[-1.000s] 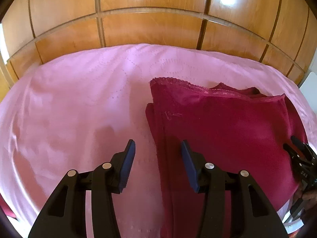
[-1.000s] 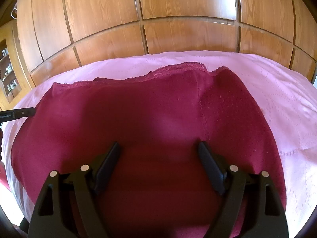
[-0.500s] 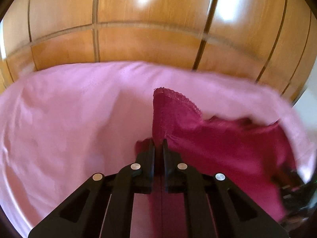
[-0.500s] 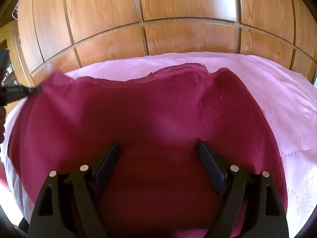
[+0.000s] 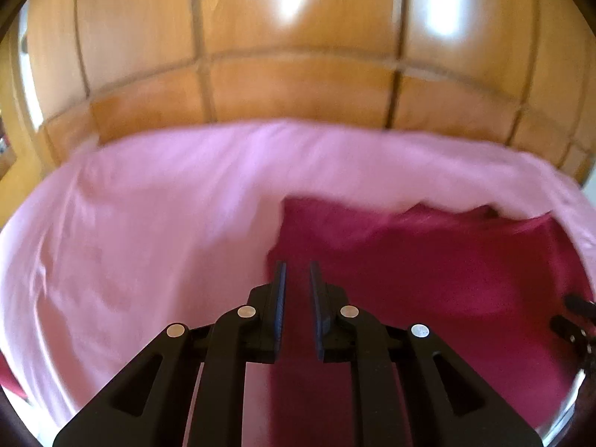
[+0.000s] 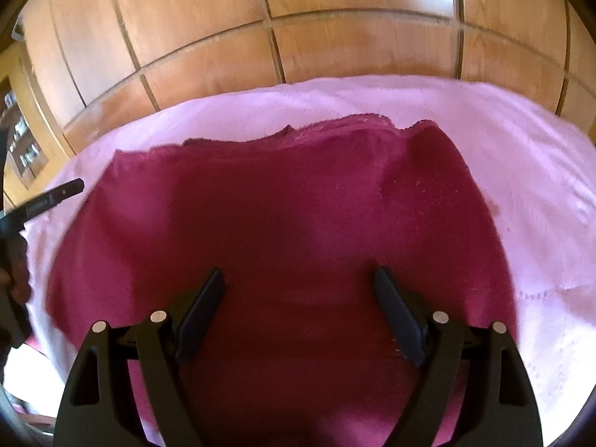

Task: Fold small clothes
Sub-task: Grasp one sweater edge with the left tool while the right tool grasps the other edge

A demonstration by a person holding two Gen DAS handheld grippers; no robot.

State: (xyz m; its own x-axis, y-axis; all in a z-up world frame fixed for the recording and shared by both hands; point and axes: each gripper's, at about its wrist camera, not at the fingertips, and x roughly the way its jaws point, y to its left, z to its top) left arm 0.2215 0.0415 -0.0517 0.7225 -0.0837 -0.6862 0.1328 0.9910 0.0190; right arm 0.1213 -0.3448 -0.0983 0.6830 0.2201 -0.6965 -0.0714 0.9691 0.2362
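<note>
Across the pink bedsheet (image 6: 503, 141) a dark red garment (image 6: 290, 223) is lying spread flat, its lace-trimmed far hem running close to the sheet's far edge, where the wooden panelled wall (image 6: 335, 3) is rising behind it. The garment is covering the middle of the sheet and reaching down to the near edge, with bare pink cloth showing to its right and in a narrow strip to its left.

The right gripper (image 6: 298, 283) is hovering over the near part of the garment with its jaws standing wide apart and nothing between them; whether its tips are touching the fabric cannot be told.

The left gripper (image 5: 297, 268) is sitting at the garment's (image 5: 428, 279) left edge, where red cloth is meeting the pink sheet (image 5: 149, 242). Its jaws are standing nearly together, with a narrow gap between the pads; red fabric is showing through that gap, but the blurred left wrist view is not making clear whether the pads are pinching it. From the right wrist view, the left gripper (image 6: 70, 188) is appearing at the sheet's left edge, just beside the garment's far left corner.
</note>
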